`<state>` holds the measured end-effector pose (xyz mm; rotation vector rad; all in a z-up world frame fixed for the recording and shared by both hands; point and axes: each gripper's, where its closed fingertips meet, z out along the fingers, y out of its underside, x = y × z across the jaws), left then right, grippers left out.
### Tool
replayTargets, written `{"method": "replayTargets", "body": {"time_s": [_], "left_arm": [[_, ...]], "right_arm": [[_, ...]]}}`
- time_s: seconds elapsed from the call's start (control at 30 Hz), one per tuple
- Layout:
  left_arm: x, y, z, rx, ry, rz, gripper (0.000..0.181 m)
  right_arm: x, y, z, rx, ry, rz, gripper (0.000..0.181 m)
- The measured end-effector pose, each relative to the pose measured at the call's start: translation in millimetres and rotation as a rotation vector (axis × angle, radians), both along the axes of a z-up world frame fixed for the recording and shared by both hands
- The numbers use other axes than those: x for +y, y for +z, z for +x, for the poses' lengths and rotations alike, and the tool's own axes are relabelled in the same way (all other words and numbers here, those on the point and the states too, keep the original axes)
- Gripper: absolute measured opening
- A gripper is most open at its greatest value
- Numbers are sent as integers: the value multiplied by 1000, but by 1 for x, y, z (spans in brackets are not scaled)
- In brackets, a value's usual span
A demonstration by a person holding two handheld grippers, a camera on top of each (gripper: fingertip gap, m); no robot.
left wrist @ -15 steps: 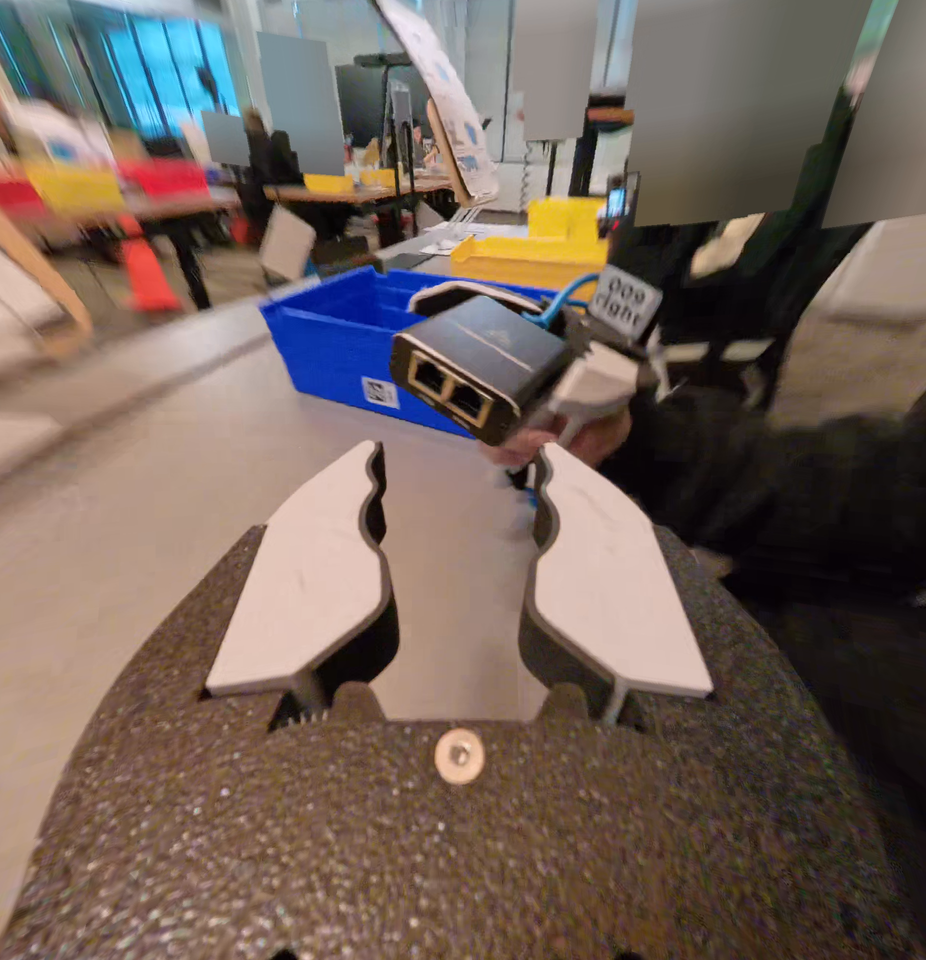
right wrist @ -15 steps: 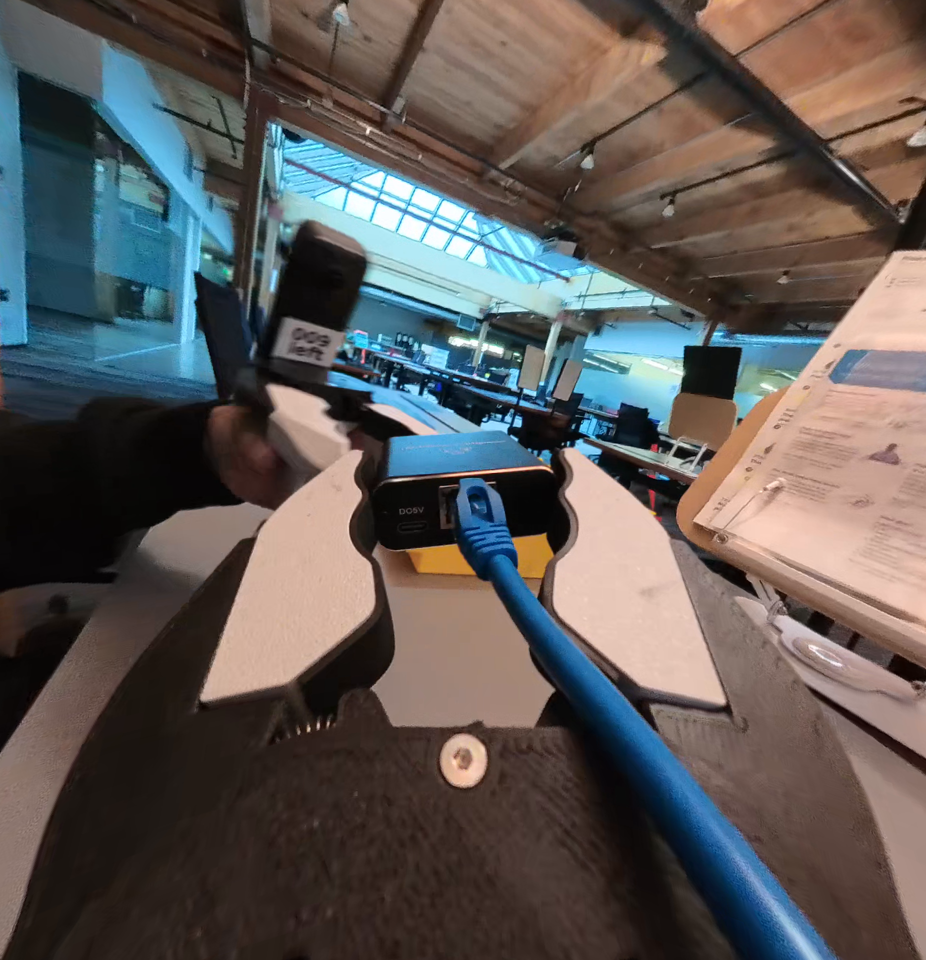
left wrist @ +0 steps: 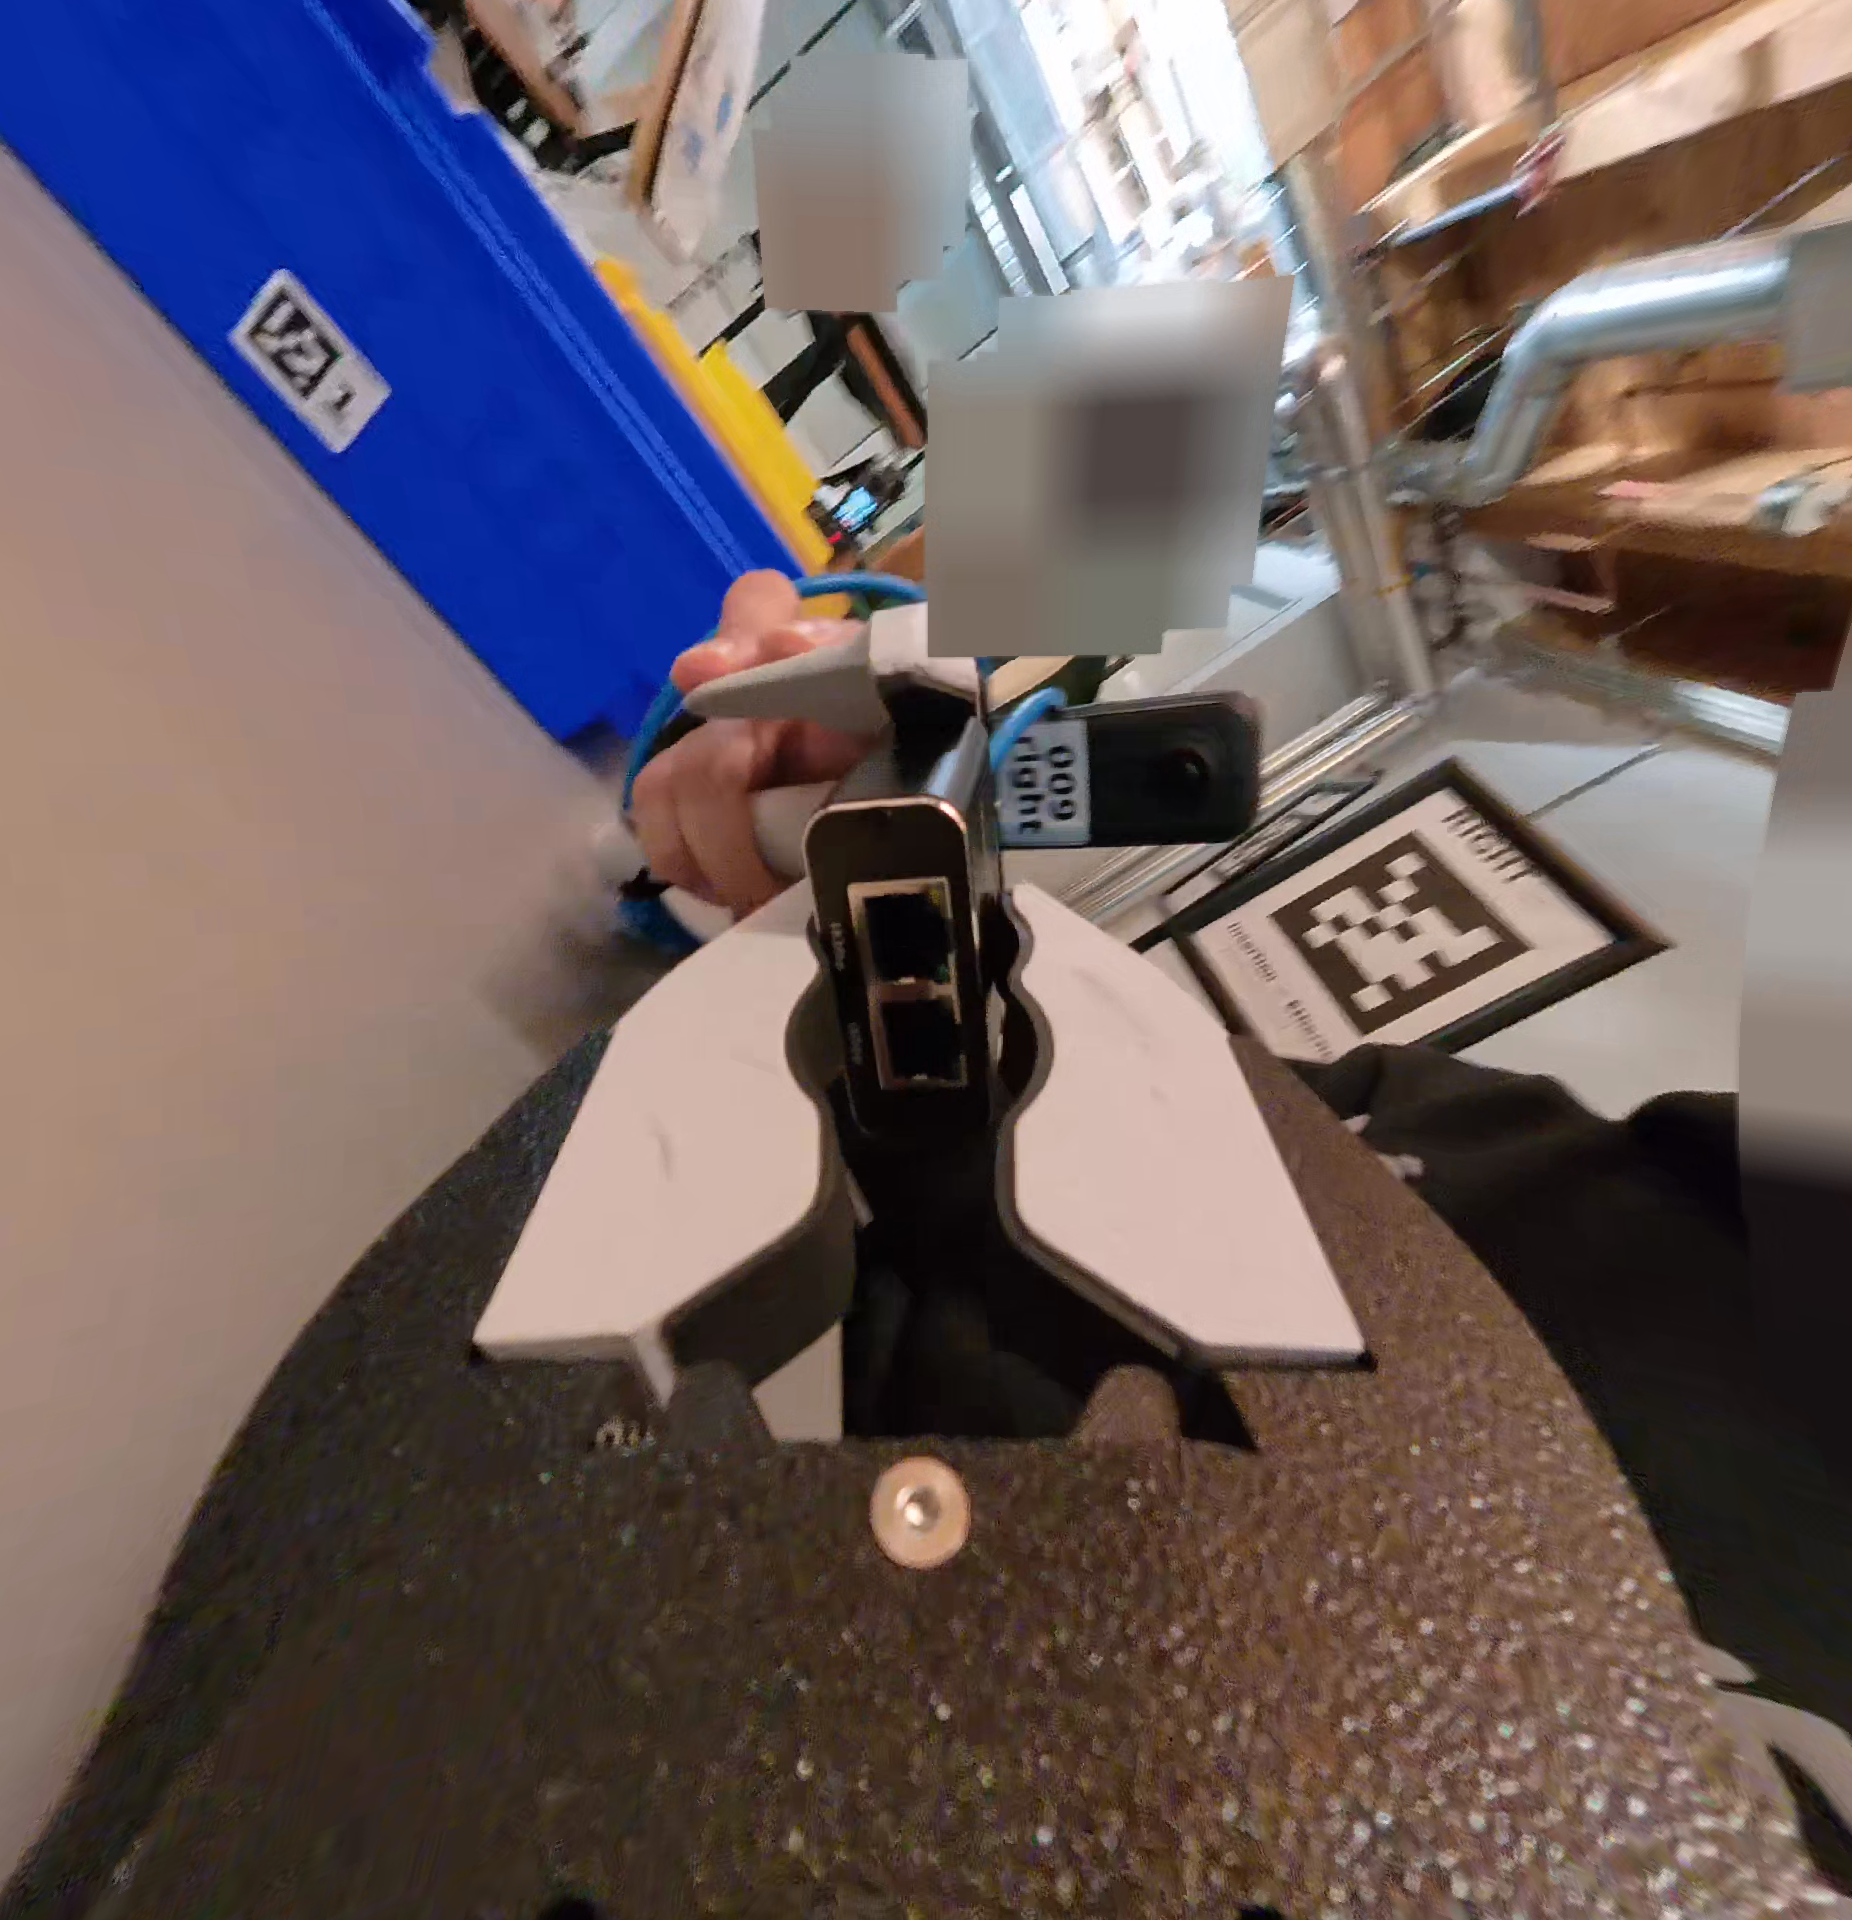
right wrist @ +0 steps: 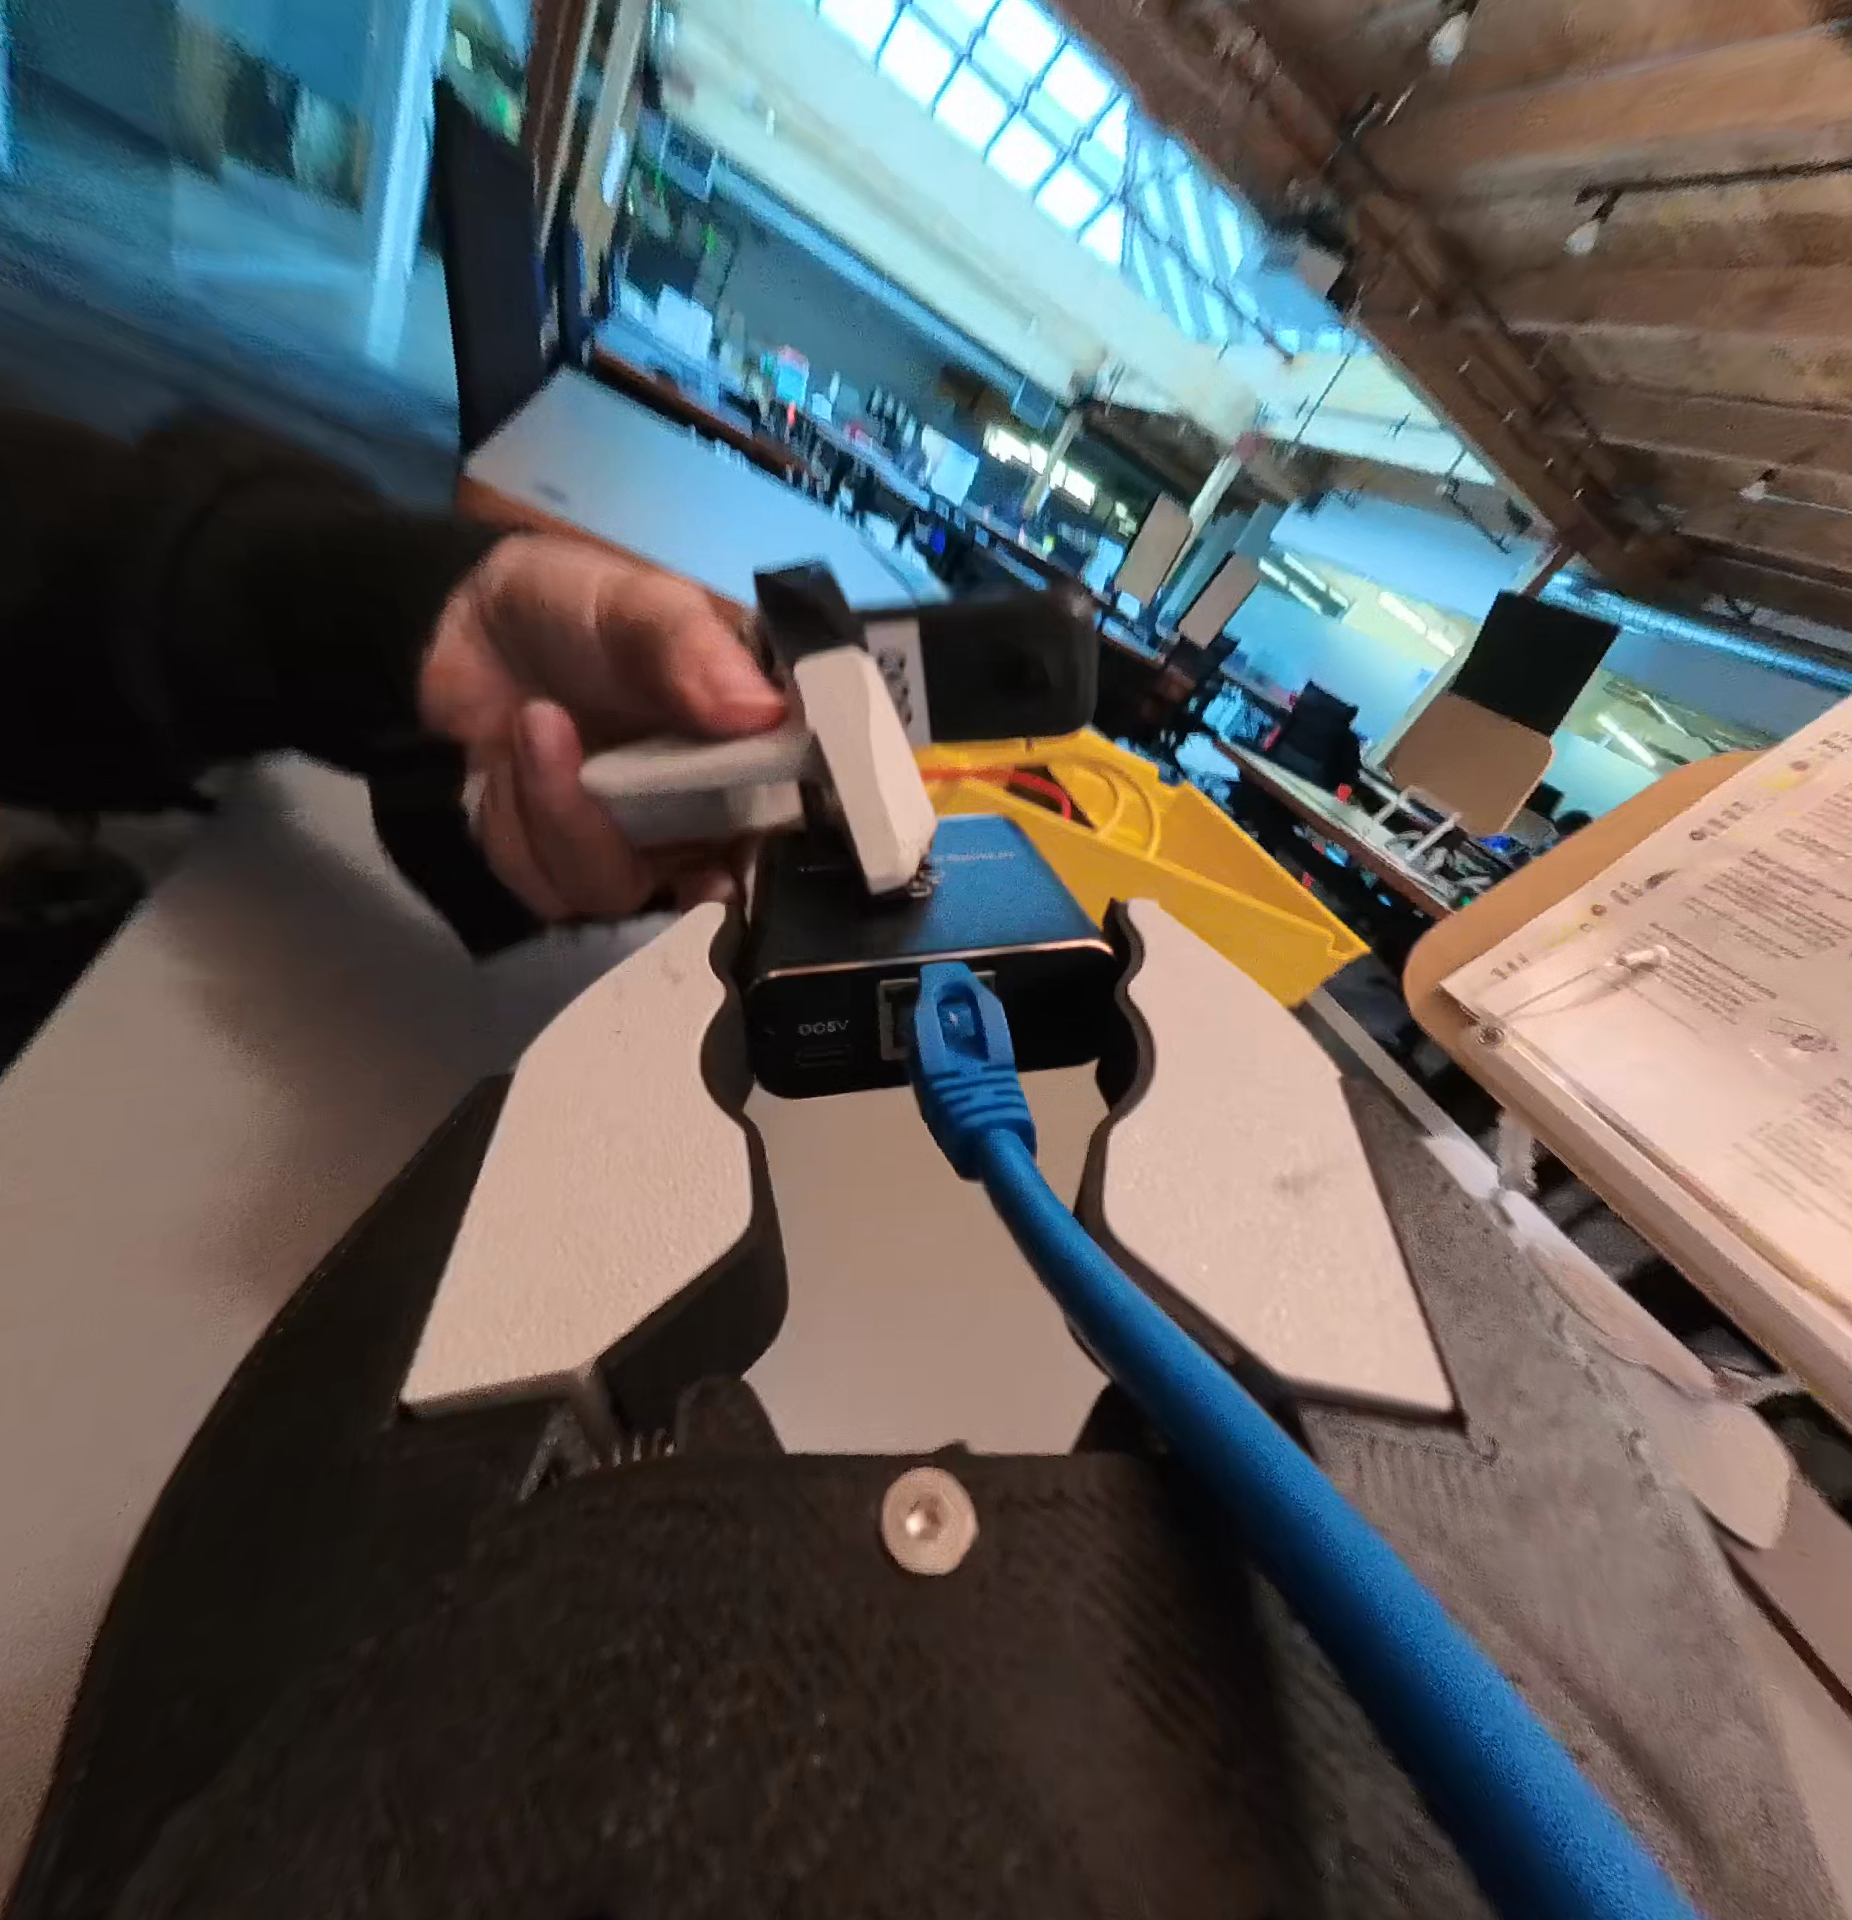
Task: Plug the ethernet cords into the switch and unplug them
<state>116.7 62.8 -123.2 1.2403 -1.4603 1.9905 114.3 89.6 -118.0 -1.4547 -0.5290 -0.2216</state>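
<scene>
Left wrist view: the black switch [left wrist: 906, 977] sits at frame centre, turned on edge so its two empty ports stack one above the other. The left gripper [left wrist: 914, 1013] has its two white fingers closed on the switch's broad faces. Behind it, upper centre, the right gripper [left wrist: 797, 691] and the hand [left wrist: 724, 821] holding it. A loop of blue ethernet cord [left wrist: 657, 717] curls left of that hand. A blue bin [left wrist: 465, 416] fills the upper left, resting on the pale tabletop [left wrist: 226, 935]. A framed checker marker board [left wrist: 1410, 935] lies at centre right.

Right wrist view: the switch [right wrist: 927, 966] is at frame centre, clamped by its narrow sides between the right gripper [right wrist: 927, 1023] fingers. The ethernet cord [right wrist: 1161, 1299] is plugged into the near-face port, running down to the lower right corner. The left gripper [right wrist: 880, 831] comes in from the left; one white finger [right wrist: 865, 790] presses on the switch's top face. A yellow bin [right wrist: 1213, 873] lies just beyond, with a clipboard of papers [right wrist: 1680, 1039] at the right edge.
</scene>
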Motion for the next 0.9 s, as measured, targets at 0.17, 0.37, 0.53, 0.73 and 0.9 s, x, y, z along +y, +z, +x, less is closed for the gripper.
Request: {"method": "replayTargets", "body": {"time_s": [0.17,0.37,0.53,0.73,0.9], "left_arm": [[-6,-5,-14,22,-90,111,25],[-9,-3,-24,18,-162,122,24],[3,-5,-13,39,-94,73,24],[19,-6,24,-98,261,187,49],[22,2,19,-71,200,71,45]], "right_arm": [[-5,-9,-8,-58,58,-57,66],[-7,-6,-19,-98,106,-42,67],[4,-9,-11,-46,41,-24,66],[23,-12,5,21,-135,-22,66],[26,-8,2,9,-157,3,66]]}}
